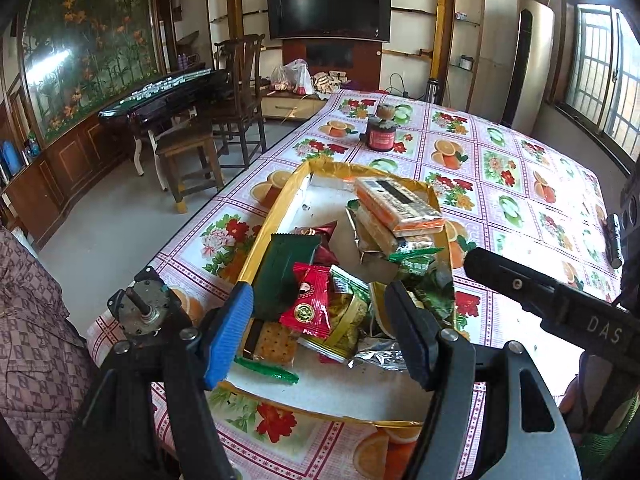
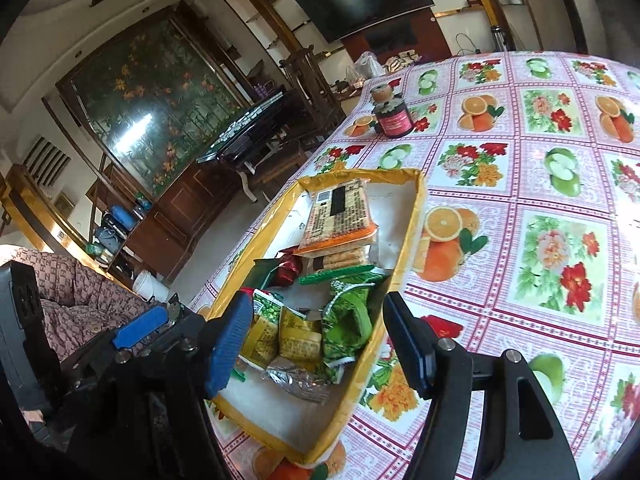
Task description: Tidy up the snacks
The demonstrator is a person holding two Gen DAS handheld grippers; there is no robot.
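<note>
A shallow white box with a gold rim (image 1: 276, 216) sits on the table and holds a heap of snack packets. An orange cracker pack (image 1: 400, 204) lies on top at the far end, with a dark green packet (image 1: 286, 268), a red packet (image 1: 310, 300) and a bare cracker pack (image 1: 274, 342) nearer. My left gripper (image 1: 319, 296) hangs open above the near packets, with nothing between its pads. In the right wrist view the box (image 2: 412, 248) shows green and yellow packets (image 2: 344, 320). My right gripper (image 2: 316, 304) hovers open over them, empty.
A red-labelled jar (image 1: 382, 134) with a small pot behind it stands further along the fruit-and-flower tablecloth (image 1: 500, 168). The table's left edge drops to the floor beside a wooden chair (image 1: 236, 92) and stool. A person's patterned sleeve (image 1: 32, 320) is at lower left.
</note>
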